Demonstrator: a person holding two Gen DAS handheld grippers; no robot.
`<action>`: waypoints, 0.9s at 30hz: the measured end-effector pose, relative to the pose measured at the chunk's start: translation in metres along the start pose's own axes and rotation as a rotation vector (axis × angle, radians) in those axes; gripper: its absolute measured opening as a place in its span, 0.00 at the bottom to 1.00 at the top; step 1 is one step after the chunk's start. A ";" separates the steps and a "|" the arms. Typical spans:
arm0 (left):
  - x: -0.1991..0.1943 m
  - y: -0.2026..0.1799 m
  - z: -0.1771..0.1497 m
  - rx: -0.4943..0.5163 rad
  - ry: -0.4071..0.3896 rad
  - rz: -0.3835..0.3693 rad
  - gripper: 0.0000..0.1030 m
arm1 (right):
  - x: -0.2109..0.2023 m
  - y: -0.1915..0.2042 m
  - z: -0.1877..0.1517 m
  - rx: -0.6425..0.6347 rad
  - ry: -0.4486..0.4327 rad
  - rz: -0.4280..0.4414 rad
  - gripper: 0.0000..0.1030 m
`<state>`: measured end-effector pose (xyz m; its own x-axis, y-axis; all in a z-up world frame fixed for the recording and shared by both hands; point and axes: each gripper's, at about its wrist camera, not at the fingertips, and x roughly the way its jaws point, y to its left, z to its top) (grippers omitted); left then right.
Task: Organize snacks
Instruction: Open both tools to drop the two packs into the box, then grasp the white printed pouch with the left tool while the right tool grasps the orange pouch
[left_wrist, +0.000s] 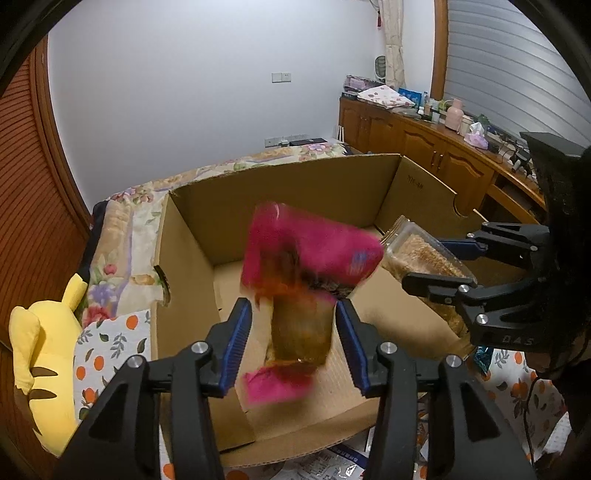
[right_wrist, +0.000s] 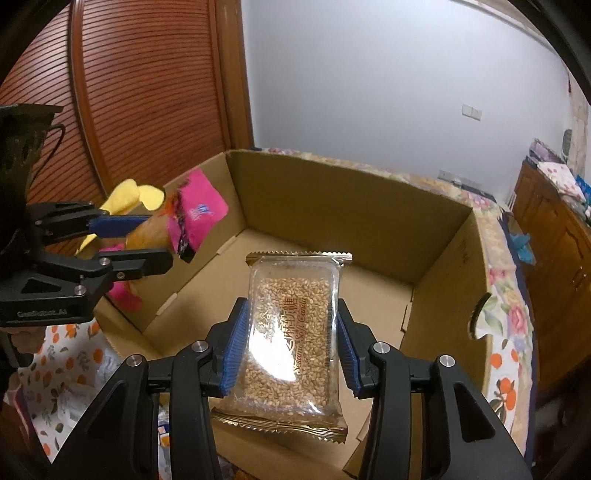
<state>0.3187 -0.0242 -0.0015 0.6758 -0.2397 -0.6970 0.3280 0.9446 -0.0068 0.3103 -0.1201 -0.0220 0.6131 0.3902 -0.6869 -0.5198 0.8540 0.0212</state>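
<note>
In the left wrist view the pink snack packet (left_wrist: 314, 247) was smeared by blur, its print unreadable. At the far right the sesame candy packet (left_wrist: 417, 251) was half hidden behind the right gripper (left_wrist: 424, 264). A yellow plush toy (left_wrist: 40, 350) was cut off at the lower left edge.

The pink packet had a brownish clear middle and hung in mid-frame over the open cardboard box (left_wrist: 295, 192). In the right wrist view it showed at the left (right_wrist: 201, 214), above the box's left wall. The sesame candy packet (right_wrist: 291, 332) was clear with gold crimped ends and full of pale seeds. It was held at centre frame over the box floor (right_wrist: 369, 295).

The left gripper (left_wrist: 293, 306) had its fingers spread, with bare cardboard showing between the left pad and the packet. Whether the tips brushed it could not be told. The right gripper (right_wrist: 290, 306) pinched the sesame packet by its long sides.
</note>
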 end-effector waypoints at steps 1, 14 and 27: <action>0.000 0.000 0.000 0.001 -0.005 -0.002 0.47 | 0.002 0.000 0.000 0.001 0.006 -0.003 0.44; -0.038 0.009 -0.008 -0.017 -0.076 -0.027 0.50 | 0.002 0.006 0.007 0.029 0.026 -0.049 0.57; -0.098 -0.011 -0.063 0.037 -0.116 -0.092 0.71 | -0.085 0.030 -0.026 0.079 -0.068 -0.051 0.58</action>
<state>0.2071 0.0031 0.0216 0.7128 -0.3511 -0.6071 0.4145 0.9092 -0.0391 0.2269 -0.1362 0.0177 0.6781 0.3657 -0.6375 -0.4403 0.8967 0.0461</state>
